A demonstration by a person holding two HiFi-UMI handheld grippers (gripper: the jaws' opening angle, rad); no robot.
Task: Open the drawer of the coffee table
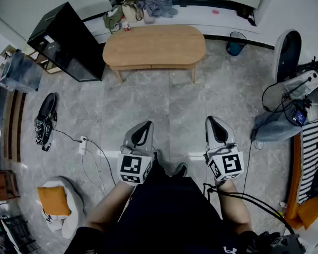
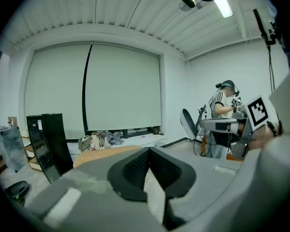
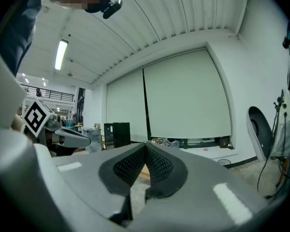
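In the head view, the left gripper (image 1: pixel 146 126) and the right gripper (image 1: pixel 212 121) were held side by side before the person's legs, both pointing toward the table (image 1: pixel 153 44), which stood well apart from them near the far wall. The drawer was probably in the band under the top, but its front and handle could not be made out from here. A cable (image 1: pixel 98 153) lay on the floor at the person's left. In the left gripper view, the jaws were pressed together with nothing between them, and the wooden top showed far behind the tips. In the right gripper view, the jaws were also closed on nothing, and only a small piece of the table showed below the tips. From here I judged three risks. If the tongs came to the drawer shut like this, they would only knock against its front, because no handle could enter. A foot could catch the cable on the way. And a strong pull could drag the light table instead of opening the drawer.
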